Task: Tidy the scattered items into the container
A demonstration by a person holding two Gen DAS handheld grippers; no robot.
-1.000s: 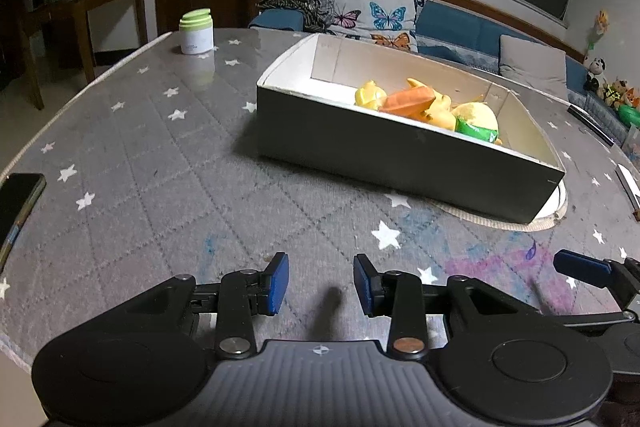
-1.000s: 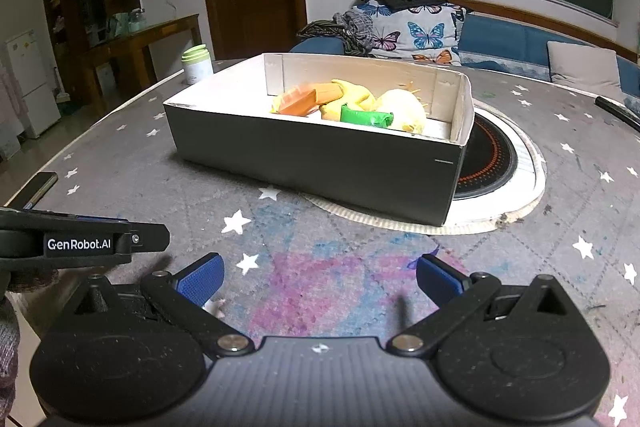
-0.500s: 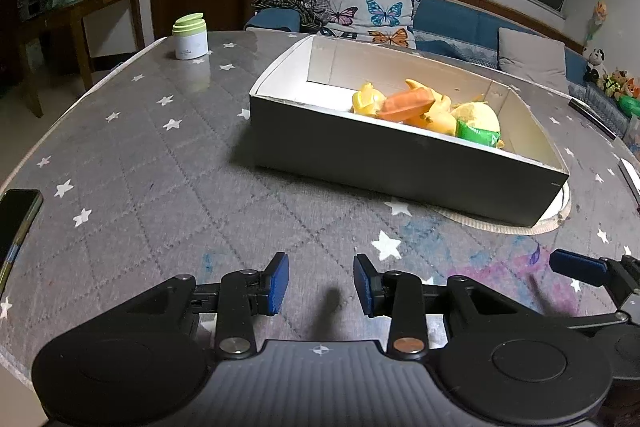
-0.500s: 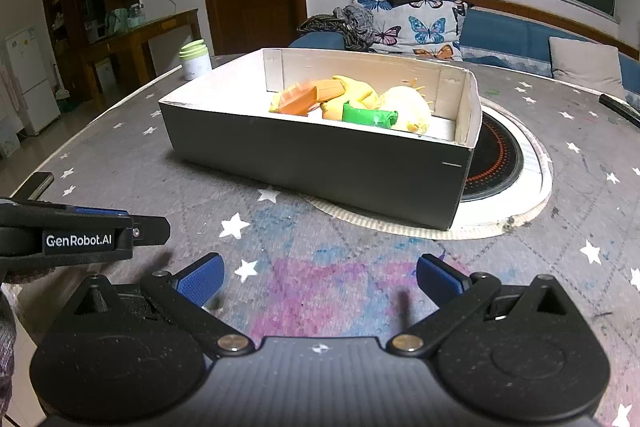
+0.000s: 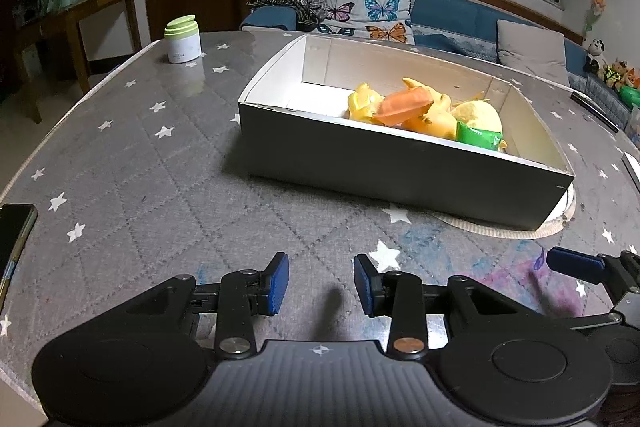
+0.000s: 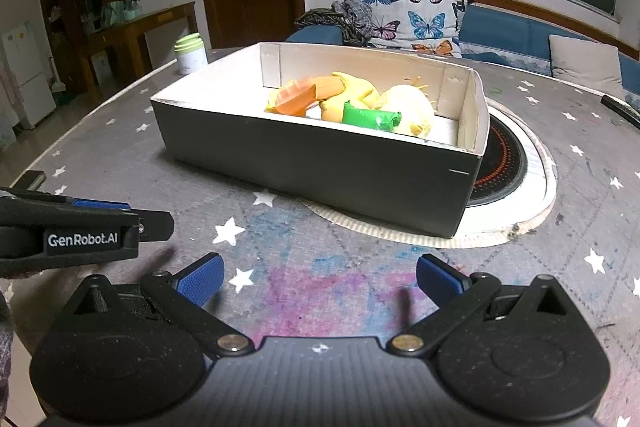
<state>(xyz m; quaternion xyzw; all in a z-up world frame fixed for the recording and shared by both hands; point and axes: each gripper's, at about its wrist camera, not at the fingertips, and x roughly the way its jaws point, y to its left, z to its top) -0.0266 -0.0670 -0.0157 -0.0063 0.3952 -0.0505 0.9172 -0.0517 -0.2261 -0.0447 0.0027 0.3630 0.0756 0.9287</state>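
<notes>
The left gripper [image 5: 321, 283] holds its blue fingers [image 5: 277, 281] a narrow gap apart, gripping nothing, low over the star-patterned worktop [image 5: 132, 163]. The right gripper [image 6: 319, 279] has its fingers [image 6: 200, 277] spread wide and empty. Beyond both sits the grey box [image 6: 304, 163], partly on a round hob [image 6: 508, 163]; inside lie yellow toys [image 6: 408, 103], an orange piece [image 6: 298, 99] and a green one [image 6: 370, 117]. A green-lidded jar [image 5: 183, 39] stands well apart near the far edge.

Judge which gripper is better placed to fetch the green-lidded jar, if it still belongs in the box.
Left, tentatively. The jar stands beyond the box's left end, over open table on the left gripper's side. The right gripper, though wider open, would have to pass the left gripper.
</notes>
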